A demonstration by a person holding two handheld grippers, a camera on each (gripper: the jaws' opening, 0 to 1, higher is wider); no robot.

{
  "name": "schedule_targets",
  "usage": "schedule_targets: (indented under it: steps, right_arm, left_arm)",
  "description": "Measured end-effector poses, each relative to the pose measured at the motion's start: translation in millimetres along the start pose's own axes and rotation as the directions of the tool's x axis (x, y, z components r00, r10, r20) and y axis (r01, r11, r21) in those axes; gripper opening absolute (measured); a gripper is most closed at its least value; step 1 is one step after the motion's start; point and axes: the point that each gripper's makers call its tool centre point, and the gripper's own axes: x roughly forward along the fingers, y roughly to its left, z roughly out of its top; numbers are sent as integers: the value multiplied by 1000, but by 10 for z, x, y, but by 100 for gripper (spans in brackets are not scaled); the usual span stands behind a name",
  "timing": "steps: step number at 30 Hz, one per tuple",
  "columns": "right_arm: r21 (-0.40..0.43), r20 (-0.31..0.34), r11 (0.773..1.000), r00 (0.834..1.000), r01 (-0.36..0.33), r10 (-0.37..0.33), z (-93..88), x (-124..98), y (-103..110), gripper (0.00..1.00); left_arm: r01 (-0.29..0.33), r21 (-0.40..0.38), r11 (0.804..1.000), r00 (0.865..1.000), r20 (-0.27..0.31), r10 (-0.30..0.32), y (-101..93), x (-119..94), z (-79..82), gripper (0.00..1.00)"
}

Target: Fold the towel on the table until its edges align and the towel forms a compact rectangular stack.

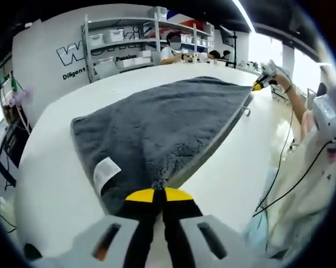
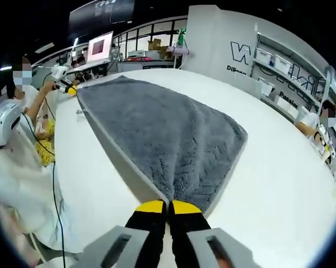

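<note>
Towel (image 1: 162,125) stretched over table (image 1: 56,184); both grippers pinching opposite corners.

The left gripper (image 1: 159,196) rises from the bottom of the left gripper view with its yellow-tipped jaws pressed together, pinching a corner of the grey towel (image 1: 162,128). The right gripper (image 2: 168,208) sits the same way in the right gripper view, jaws closed on the opposite corner. Each appears far off in the other's view, held at the end of the person's outstretched arm (image 1: 295,97).
</note>
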Motion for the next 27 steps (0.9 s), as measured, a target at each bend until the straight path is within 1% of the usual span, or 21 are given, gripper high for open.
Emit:
schedule_targets:
  steps: [5, 9, 11, 15, 16, 17, 22, 27]
  right_arm:
    - [-14, -28, 999, 999, -39, 39, -75, -173, 168, 2]
    - [-31, -17, 998, 999, -49, 49, 8, -276, 195, 2]
    - [-34, -5, 998, 999, -53, 53, 64, -290, 181, 2]
    - [-35, 11, 998, 999, -50, 50, 232, -288, 59, 2]
    - [-37, 15, 998, 999, -52, 52, 312, -268, 1, 2]
    - [-39, 16, 998, 998, -52, 53, 327, -265, -10, 2]
    - [-65, -16, 997, 999, -48, 47, 565, -125, -216, 2]
    - [-98, -63, 995, 998, 2, -9, 762, 51, -504, 2]
  left_arm:
    - [20, -2, 1000, 1000, -23, -20, -120, -175, -9, 5]
    - [41, 15, 999, 997, -61, -40, -178, -265, -19, 5]
    - [41, 24, 999, 997, -73, -39, -168, -281, -3, 5]
    - [41, 43, 998, 997, -73, -38, -83, -285, 116, 5]
    - [40, 44, 998, 997, -65, -37, -31, -277, 174, 5]
    - [39, 43, 998, 998, -60, -36, 0, -272, 205, 5]
    - [3, 35, 999, 999, -35, -1, 259, -152, 474, 5]
    - [-52, 47, 998, 998, -42, 53, 456, 37, 698, 5]
